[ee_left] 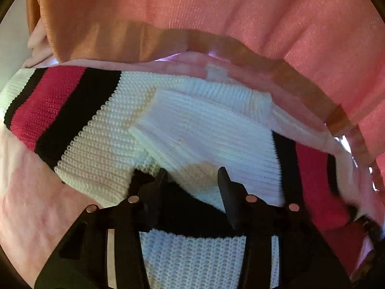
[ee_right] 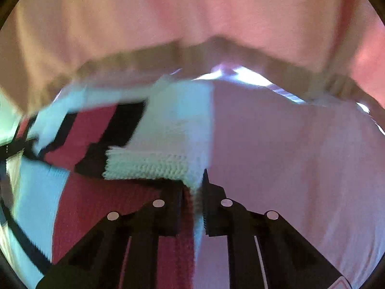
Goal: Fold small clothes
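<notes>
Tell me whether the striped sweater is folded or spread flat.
Partly folded: the sweater has a white ribbed sleeve laid across its body, and the right gripper pinches an edge.

The left black two-finger tongs point forward and down over the white, red and black striped knit garment, fingers spread apart with knit fabric lying between them, not clamped. The right black two-finger tongs have their fingers drawn close together, pinching a white edge of the same garment.
</notes>
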`<state>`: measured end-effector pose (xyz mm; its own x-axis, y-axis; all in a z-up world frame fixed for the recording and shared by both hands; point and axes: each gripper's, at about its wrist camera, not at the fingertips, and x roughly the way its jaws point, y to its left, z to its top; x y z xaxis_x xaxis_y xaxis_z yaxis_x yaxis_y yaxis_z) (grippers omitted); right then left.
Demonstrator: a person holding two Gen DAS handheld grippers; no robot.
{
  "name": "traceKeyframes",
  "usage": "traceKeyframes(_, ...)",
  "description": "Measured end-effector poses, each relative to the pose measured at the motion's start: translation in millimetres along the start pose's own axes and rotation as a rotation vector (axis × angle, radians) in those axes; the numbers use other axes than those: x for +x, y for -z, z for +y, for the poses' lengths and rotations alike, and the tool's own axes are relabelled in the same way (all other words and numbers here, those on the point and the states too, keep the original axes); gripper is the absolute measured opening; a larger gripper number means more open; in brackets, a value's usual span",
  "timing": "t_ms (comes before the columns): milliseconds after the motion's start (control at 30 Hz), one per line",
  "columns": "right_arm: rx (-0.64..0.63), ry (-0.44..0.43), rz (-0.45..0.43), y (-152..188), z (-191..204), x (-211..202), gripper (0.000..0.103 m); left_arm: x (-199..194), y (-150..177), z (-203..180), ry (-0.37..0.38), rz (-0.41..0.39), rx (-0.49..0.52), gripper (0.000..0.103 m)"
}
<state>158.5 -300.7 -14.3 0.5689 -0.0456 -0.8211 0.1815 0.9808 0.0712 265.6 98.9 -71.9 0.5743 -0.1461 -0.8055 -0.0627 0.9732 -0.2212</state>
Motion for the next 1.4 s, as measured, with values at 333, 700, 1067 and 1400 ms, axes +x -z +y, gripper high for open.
traceKeyframes(333, 0.092, 0.089, 0.056, 11, 18, -33, 0.045, -48, -32, 51, -0.008, -0.097, -0.160, 0.088)
traceKeyframes(700, -0.014, -0.027, -0.055, 30, 92, -66, 0.062, -49, -91, 304, -0.356, -0.150, -0.555, 0.095)
traceKeyframes(1067, -0.029, 0.012, -0.016, 32, 95, -42, 0.063, -34, -90, 349, -0.224, -0.232, -0.665, 0.022)
traceKeyframes(1400, 0.004, -0.048, -0.078, 19, 90, -72, 0.068, -162, -135, 168, -0.096, -0.465, -0.277, 0.009)
